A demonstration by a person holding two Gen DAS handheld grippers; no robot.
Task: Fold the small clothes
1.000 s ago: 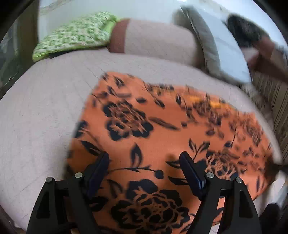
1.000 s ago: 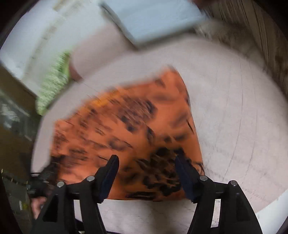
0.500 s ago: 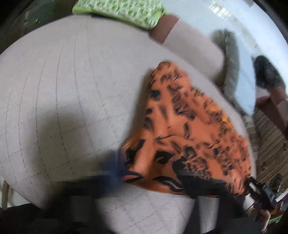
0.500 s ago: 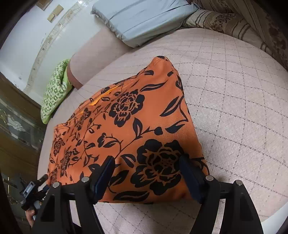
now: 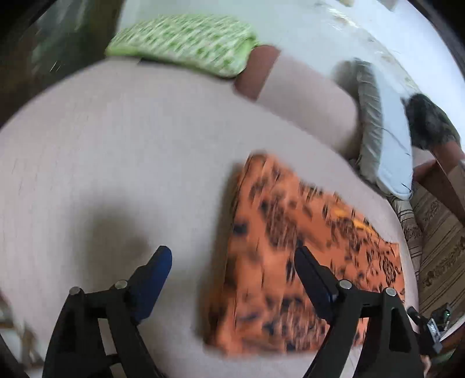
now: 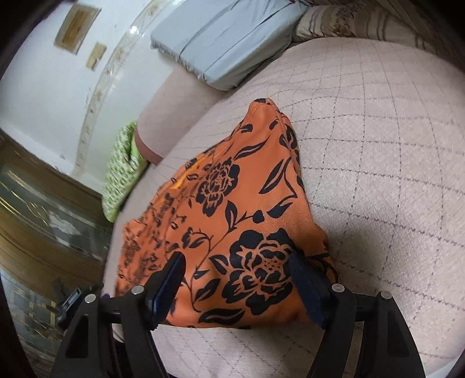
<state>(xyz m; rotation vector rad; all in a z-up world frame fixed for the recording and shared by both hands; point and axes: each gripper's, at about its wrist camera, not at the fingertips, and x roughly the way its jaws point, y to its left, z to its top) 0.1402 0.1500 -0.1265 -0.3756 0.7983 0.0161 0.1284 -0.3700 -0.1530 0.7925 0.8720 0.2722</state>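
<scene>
Orange black-flowered cloth garment point(image 6: 232, 221) flat on pale quilted bed point(image 6: 377, 174). Left tongs point(image 5: 232, 273) wide apart, empty; right tongs point(image 6: 238, 279) wide apart, straddling garment's near edge.

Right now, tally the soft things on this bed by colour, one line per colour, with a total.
Orange with black flowers: 1, the garment
Green patterned: 1, the green cushion
Pale blue-grey: 1, the blue-grey pillow
Beige striped: 1, the striped pillow
Total: 4
</scene>
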